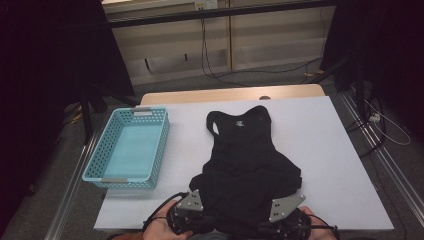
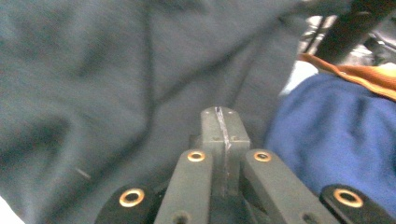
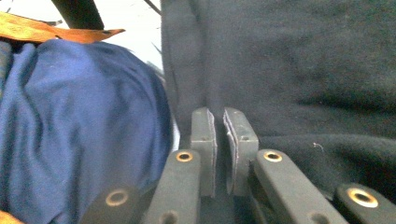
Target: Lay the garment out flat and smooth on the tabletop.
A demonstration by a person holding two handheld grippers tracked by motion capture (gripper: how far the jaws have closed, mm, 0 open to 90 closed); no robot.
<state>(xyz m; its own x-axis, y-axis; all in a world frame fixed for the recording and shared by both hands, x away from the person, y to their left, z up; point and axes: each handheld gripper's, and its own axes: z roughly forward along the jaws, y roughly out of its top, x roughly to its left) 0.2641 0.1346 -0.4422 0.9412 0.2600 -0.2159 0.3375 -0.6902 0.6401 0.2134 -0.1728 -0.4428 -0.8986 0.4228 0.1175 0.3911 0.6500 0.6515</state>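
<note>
A black sleeveless top (image 1: 245, 155) lies on the white table (image 1: 330, 150), neck end far from me, its lower part bunched and pulled up toward the near edge. My left gripper (image 1: 201, 214) sits at the hem's left corner and my right gripper (image 1: 274, 218) at its right corner. In the left gripper view the jaws (image 2: 223, 125) are pressed together against dark cloth (image 2: 116, 79). The right gripper's jaws (image 3: 219, 135) stand nearly together, with a thin dark layer of the black top (image 3: 303, 70) between them.
A teal perforated basket (image 1: 112, 181) stands empty at the table's left side. A person's blue garment with an orange edge (image 2: 336, 140) is close behind the grippers (image 3: 70, 116). Cables lie on the floor beyond the table.
</note>
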